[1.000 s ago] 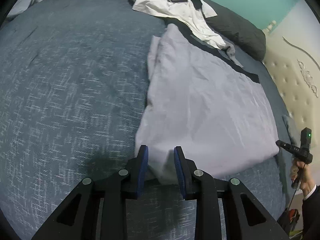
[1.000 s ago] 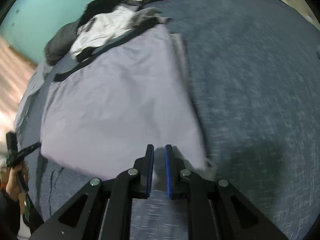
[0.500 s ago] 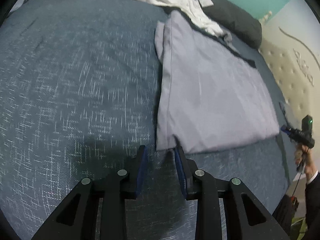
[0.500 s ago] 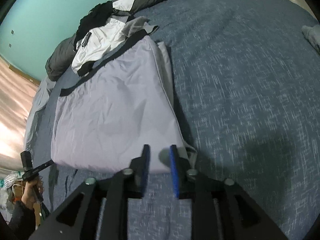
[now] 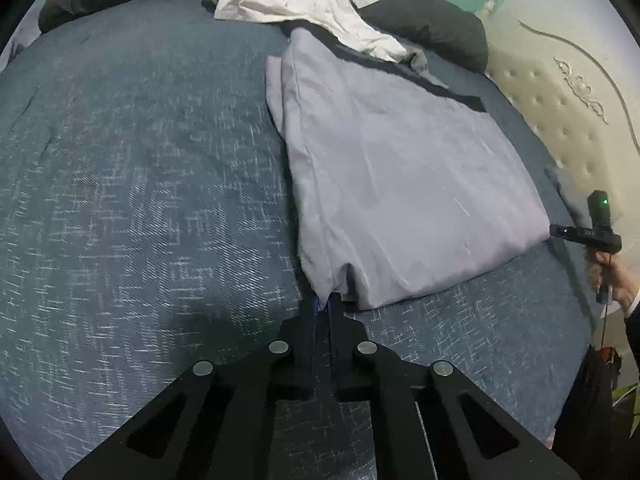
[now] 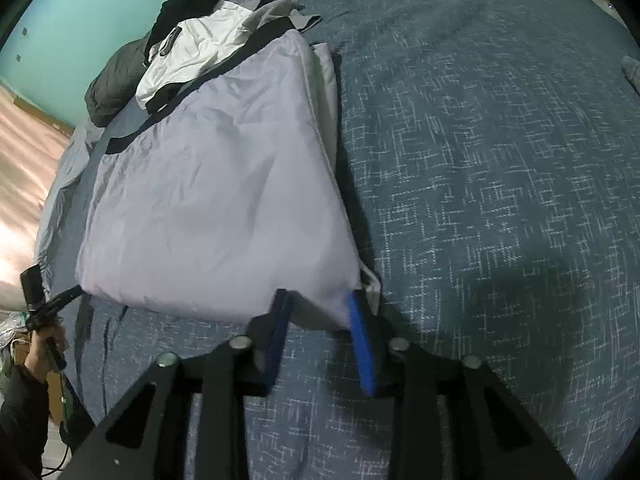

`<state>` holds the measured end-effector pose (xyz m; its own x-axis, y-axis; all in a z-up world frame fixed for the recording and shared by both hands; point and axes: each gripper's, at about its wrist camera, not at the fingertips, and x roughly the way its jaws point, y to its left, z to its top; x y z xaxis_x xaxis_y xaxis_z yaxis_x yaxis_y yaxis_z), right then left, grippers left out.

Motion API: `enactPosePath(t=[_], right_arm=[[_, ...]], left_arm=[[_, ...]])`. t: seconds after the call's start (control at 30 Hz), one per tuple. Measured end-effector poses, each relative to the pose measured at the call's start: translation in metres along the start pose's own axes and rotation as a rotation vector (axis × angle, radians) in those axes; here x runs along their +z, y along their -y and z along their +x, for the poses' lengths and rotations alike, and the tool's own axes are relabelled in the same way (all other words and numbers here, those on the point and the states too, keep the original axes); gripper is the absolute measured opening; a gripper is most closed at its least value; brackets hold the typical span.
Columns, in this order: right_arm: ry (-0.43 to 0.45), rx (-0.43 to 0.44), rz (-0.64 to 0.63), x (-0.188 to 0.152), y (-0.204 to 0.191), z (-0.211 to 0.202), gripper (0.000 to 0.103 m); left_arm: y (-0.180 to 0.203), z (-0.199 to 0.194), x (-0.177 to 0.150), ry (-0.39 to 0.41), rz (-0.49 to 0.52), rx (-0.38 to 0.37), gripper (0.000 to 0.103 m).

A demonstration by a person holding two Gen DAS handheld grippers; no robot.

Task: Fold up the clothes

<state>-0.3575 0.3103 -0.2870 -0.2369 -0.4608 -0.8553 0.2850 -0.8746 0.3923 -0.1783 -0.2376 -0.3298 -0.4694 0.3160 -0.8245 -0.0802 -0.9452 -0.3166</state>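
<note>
A pale grey garment lies folded flat on the blue bed cover. My left gripper is shut on its near left corner, and the cloth puckers up at the fingertips. In the right wrist view the same garment reaches down to my right gripper. Its jaws are closing, still apart, with the garment's near right corner between the blue pads. Each gripper shows in the other's view, held by a hand: the right one at the garment's far corner, the left one.
A pile of white and black clothes lies at the garment's far end against a dark bolster. A cream padded headboard borders the bed on the right. Blue cover spreads wide beside the garment.
The left jaws, open around the corner before, have shut on it. The right jaws have spread wider and now straddle the garment's other near corner.
</note>
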Motion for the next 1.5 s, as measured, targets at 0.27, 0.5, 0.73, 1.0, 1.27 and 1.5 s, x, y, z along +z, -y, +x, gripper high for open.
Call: enactPosePath(t=[0.27,0.5,0.73,1.0,1.27,1.5], right_arm=[[0.041,-0.042,-0.011,0.003,0.007,-0.014,0.0],[0.064,-0.029,0.008,0.005,0.013,-0.027,0.0],[0.079,0.007,-0.026,0.014,-0.007,-0.034,0.001],[-0.007,-0.031,-0.091,0.017,-0.035,0.001,0.002],[0.004,-0.045,-0.096,0.015,-0.052,-0.001,0.003],[-0.021,0.128,-0.225,0.012,-0.159,0.019,0.003]], left_arm=[[-0.002,-0.008,0.003,-0.011,0.031,0.048,0.003],[0.001,-0.004,0.0,-0.071,0.098,0.095,0.004],[-0.004,-0.031,0.005,-0.056,0.059,0.149,0.003],[0.038,-0.032,0.044,0.065,-0.02,-0.008,0.004],[0.031,0.011,0.032,-0.034,-0.088,0.061,0.005],[0.045,-0.001,0.047,0.049,-0.099,0.058,0.018]])
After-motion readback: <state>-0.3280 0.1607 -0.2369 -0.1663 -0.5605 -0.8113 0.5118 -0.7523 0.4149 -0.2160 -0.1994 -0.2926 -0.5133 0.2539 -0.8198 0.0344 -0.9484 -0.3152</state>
